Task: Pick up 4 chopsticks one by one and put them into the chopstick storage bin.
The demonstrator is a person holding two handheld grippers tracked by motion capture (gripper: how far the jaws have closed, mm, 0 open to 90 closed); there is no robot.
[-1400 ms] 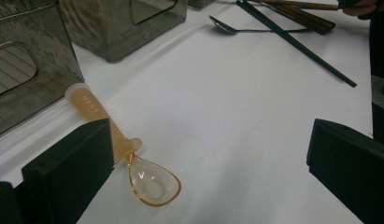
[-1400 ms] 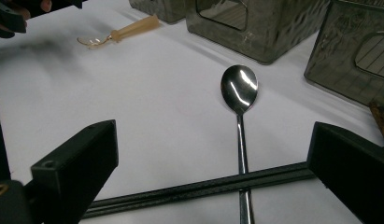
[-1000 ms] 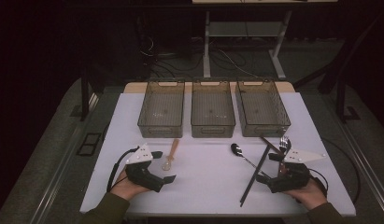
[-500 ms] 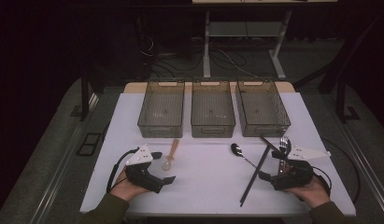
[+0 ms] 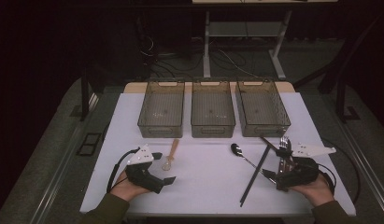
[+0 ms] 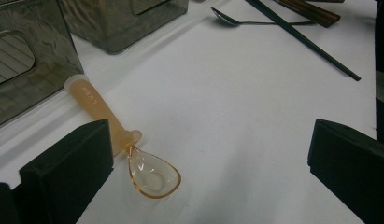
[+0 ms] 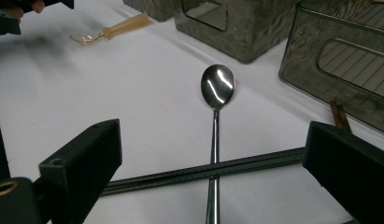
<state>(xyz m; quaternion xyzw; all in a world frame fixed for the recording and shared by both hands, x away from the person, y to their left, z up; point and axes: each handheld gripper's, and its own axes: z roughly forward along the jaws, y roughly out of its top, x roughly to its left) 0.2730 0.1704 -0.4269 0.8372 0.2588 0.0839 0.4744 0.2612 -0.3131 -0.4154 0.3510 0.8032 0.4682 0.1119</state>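
Broadly, the white rectangular worktop [image 5: 208, 186] carries everything, with three smoky translucent plastic bins [image 5: 213, 109] in a row along its far side. Nearer lie the utensils: a long black chopstick [image 5: 255, 175] running near-to-far right of centre, a polished steel spoon [image 7: 216, 93] crossing it, what looks like a steel fork [image 5: 284, 147] at far right, though it is too small to be sure, and a translucent amber plastic spoon [image 6: 129, 149] on the left.

Both claws rest low at the near edge with jaws wide apart and nothing between them. The left claw [image 5: 164, 173] sits just near and slightly left of the amber spoon; in the left gripper view the clear bowl lies between the jaws close to the left one, the handle running away toward the bins. The right claw [image 7: 213, 186] faces the steel spoon head-on: its handle runs straight out from between the jaws, bowl at the far end, with the chopstick lying crosswise over or under the handle.

Each hand is nearest its own spoon, so either grasp seems to need only a short forward reach along the handle.
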